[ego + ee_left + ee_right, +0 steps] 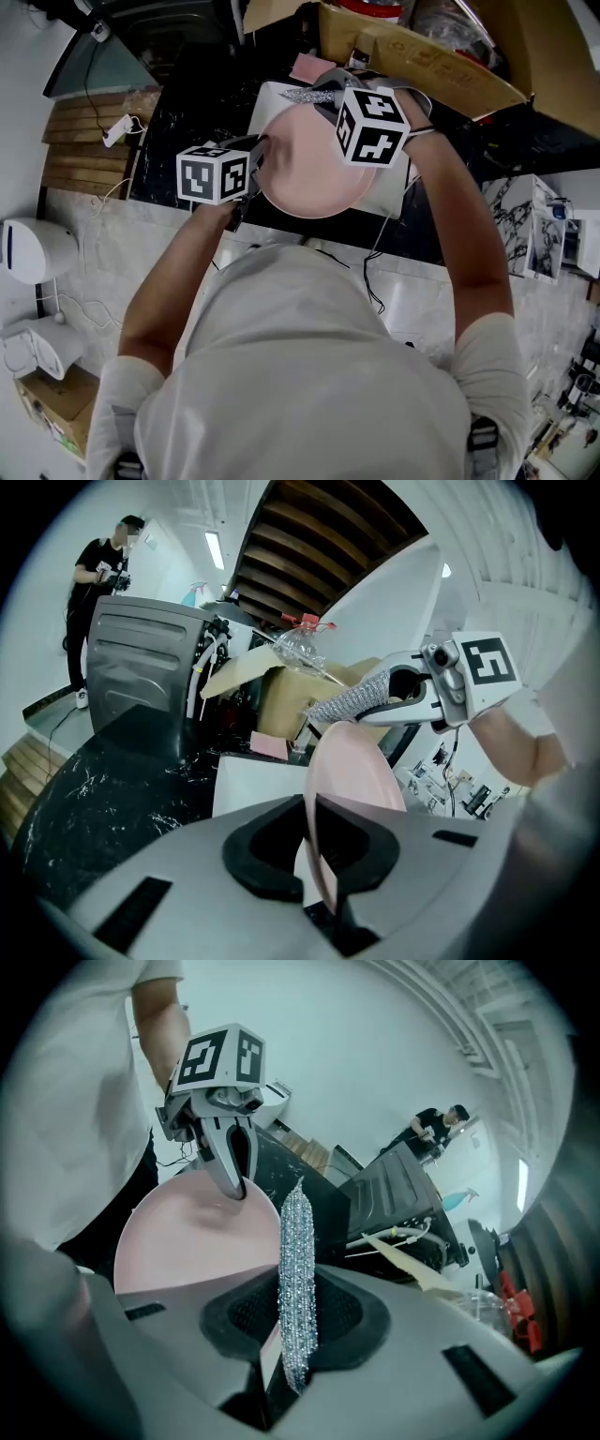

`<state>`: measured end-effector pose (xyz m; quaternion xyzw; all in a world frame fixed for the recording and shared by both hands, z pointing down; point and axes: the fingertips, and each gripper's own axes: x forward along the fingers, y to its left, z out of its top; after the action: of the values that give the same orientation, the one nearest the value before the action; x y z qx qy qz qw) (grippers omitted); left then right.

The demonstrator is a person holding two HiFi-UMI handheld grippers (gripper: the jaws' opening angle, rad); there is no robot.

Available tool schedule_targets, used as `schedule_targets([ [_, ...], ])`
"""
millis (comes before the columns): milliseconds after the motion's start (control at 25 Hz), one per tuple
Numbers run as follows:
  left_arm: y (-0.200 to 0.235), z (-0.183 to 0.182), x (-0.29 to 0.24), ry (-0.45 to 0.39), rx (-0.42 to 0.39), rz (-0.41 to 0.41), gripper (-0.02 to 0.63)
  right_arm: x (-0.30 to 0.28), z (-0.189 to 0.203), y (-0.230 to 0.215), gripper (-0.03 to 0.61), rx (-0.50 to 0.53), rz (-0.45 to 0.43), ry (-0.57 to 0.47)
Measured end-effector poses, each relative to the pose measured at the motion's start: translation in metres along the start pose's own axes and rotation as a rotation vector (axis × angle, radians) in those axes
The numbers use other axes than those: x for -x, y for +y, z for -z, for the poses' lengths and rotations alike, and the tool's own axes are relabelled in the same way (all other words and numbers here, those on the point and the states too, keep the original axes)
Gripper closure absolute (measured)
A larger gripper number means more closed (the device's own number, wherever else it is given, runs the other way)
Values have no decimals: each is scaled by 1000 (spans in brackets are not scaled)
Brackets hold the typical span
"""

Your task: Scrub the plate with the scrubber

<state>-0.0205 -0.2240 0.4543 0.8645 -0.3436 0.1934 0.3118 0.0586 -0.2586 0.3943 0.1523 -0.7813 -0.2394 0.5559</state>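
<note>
A round pink plate [314, 173] is held tilted above a white board [273, 97] on the black counter. My left gripper [259, 157] is shut on the plate's left rim. In the left gripper view the plate [354, 766] runs edge-on between the jaws of that gripper [321, 844]. My right gripper [323, 97] is shut on a flat silvery mesh scrubber [307, 95] at the plate's far edge. In the right gripper view the scrubber [297, 1269] stands upright between the jaws of my right gripper [295, 1330]. The plate [187, 1241] and the left gripper [232, 1171] lie just beyond it.
A black marbled counter [178, 122] carries the white board. An open cardboard box [422, 56] stands at the back right, a pink pad [307, 67] beside it. A dark machine [141, 667] stands at the left, a person [101, 564] behind it. Cables trail at the counter's near edge.
</note>
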Motion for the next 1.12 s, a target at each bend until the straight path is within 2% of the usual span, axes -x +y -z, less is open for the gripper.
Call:
schedule_targets([
  [160,2,1,1,-1,7,1,597,0,16,0,502,-75,-8,3],
  [560,9,-2,6,-10,20,-7,595,2,41,6,502,-313,-40,-79],
  [920,13,0,8,-6,24,-10,595,4,50,11,502,-450,-43,-135],
  [1120,16,1,9,-5,32,-14,597,5,57,12,502,-484,-40,-145],
])
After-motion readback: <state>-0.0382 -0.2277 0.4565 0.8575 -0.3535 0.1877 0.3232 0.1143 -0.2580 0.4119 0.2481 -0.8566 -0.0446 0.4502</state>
